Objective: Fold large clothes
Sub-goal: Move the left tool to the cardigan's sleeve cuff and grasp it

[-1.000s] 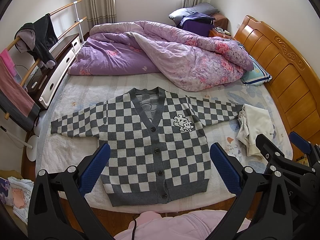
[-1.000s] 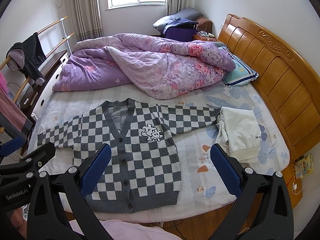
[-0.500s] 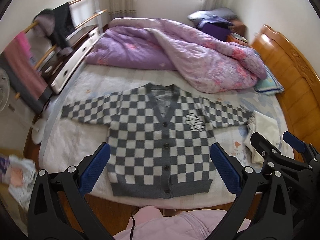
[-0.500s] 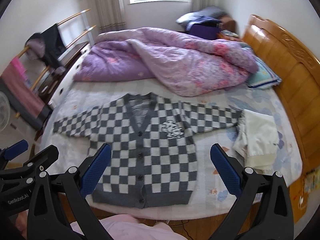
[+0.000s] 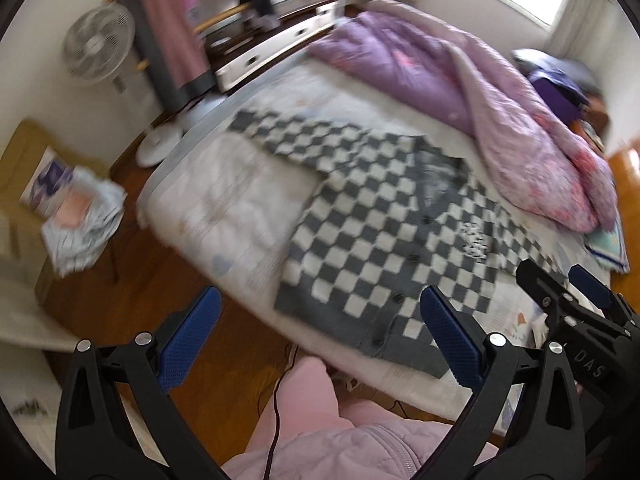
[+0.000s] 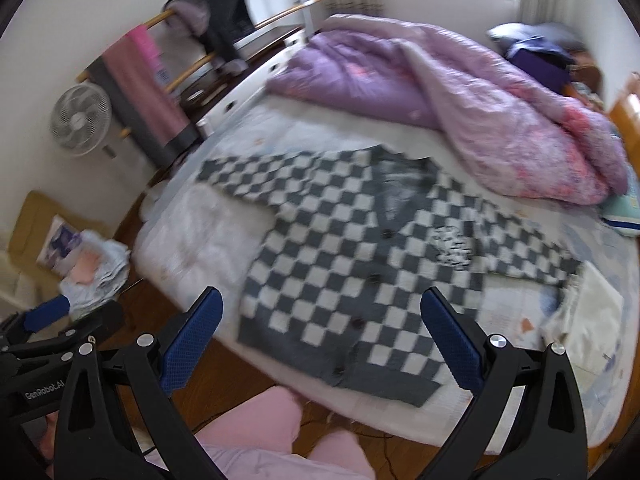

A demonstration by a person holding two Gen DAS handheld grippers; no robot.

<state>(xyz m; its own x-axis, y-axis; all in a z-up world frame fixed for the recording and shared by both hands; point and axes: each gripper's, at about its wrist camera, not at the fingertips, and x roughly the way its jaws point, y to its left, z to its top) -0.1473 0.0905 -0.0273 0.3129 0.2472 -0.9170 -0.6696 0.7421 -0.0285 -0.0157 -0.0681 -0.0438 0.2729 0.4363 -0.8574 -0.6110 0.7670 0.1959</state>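
A grey and white checkered cardigan (image 5: 384, 224) (image 6: 360, 256) lies flat and buttoned on the white bed sheet (image 5: 236, 200), both sleeves spread out. My left gripper (image 5: 320, 344) hovers open above the bed's near edge, by the cardigan's hem, holding nothing. My right gripper (image 6: 322, 344) is open too, above the hem, its blue pads wide apart. Each gripper shows in the other's view at the side. Both views are blurred by motion.
A rumpled purple quilt (image 5: 460, 76) (image 6: 440, 88) fills the far half of the bed. Folded cream cloth (image 6: 588, 312) lies right of the cardigan. A fan (image 6: 80, 120), a clothes rack (image 6: 140, 76) and a pile of cloth (image 6: 96, 268) stand on the floor left. The person's pink legs (image 6: 276, 424) are below.
Both cameras have swung to the left and tilted, so the cardigan now lies slanted and the floor, fan and rack have come into view. Both grippers stay open.
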